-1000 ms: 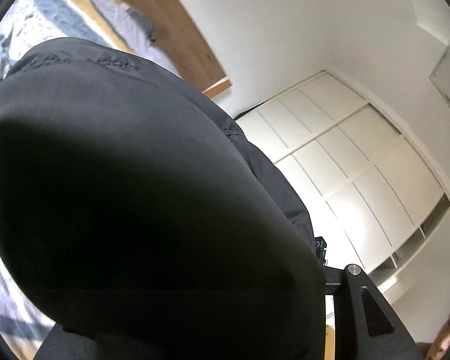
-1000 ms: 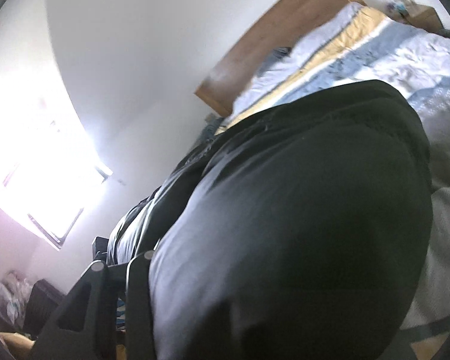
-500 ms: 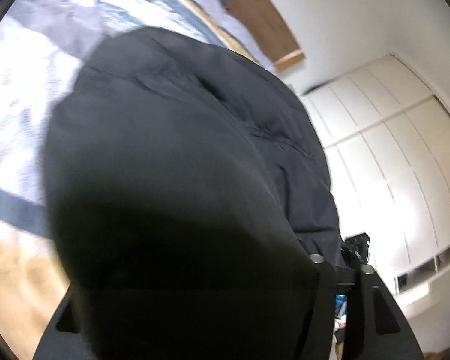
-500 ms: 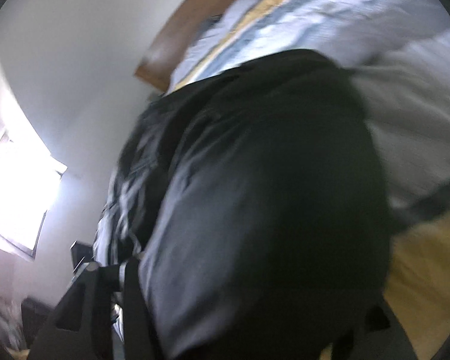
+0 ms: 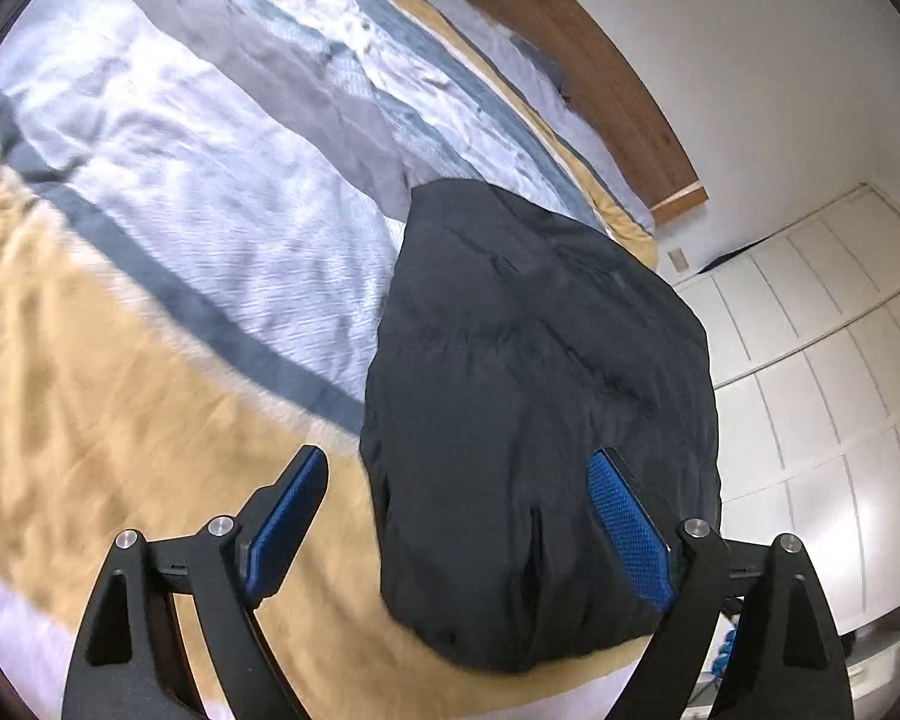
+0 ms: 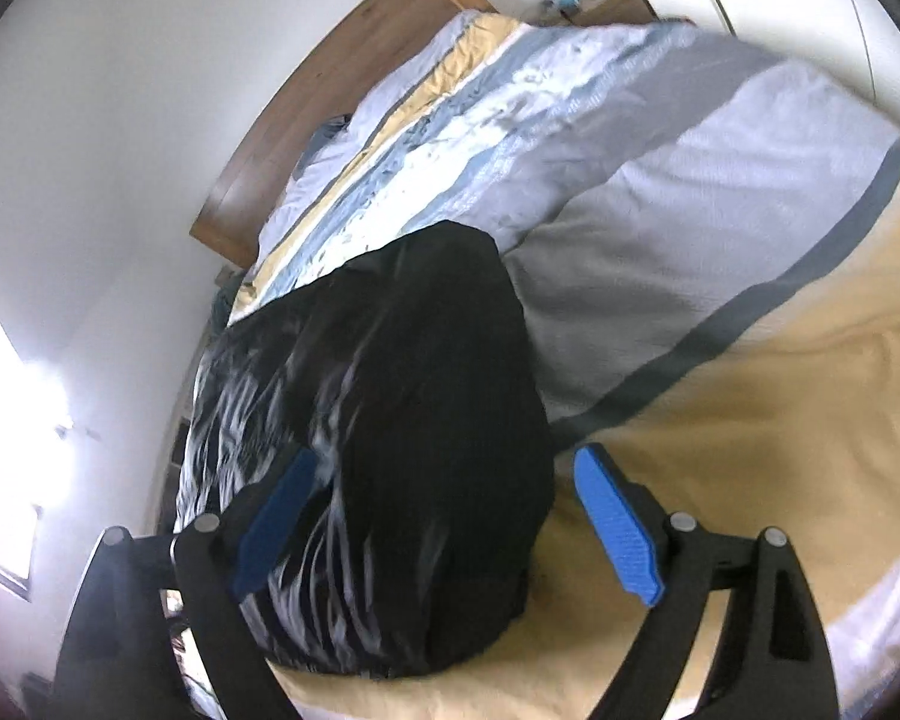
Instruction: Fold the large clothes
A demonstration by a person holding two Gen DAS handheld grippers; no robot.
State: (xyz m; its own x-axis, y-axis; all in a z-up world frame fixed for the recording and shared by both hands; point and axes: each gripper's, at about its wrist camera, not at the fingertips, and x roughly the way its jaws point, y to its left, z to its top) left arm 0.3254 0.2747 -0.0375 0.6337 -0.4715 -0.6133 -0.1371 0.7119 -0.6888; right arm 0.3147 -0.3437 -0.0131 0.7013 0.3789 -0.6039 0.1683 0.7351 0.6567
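Note:
A large black puffy jacket (image 5: 540,408) lies in a folded heap on the striped bed cover, near the bed's front edge. It also shows in the right wrist view (image 6: 390,450). My left gripper (image 5: 456,528) is open, its blue pads (image 5: 288,522) spread wide just above the jacket's near end, holding nothing. My right gripper (image 6: 444,522) is open too, blue pads (image 6: 615,534) apart over the jacket's near end, empty.
The bed cover (image 5: 150,240) has yellow, grey, white and blue stripes. A wooden headboard (image 5: 570,54) runs along the far wall. White wardrobe doors (image 5: 822,372) stand to the right in the left wrist view. A bright window (image 6: 6,450) is at the left in the right wrist view.
Both grippers were shut on the black jacket and held it up; they lowered it onto the bed, opened and let it go.

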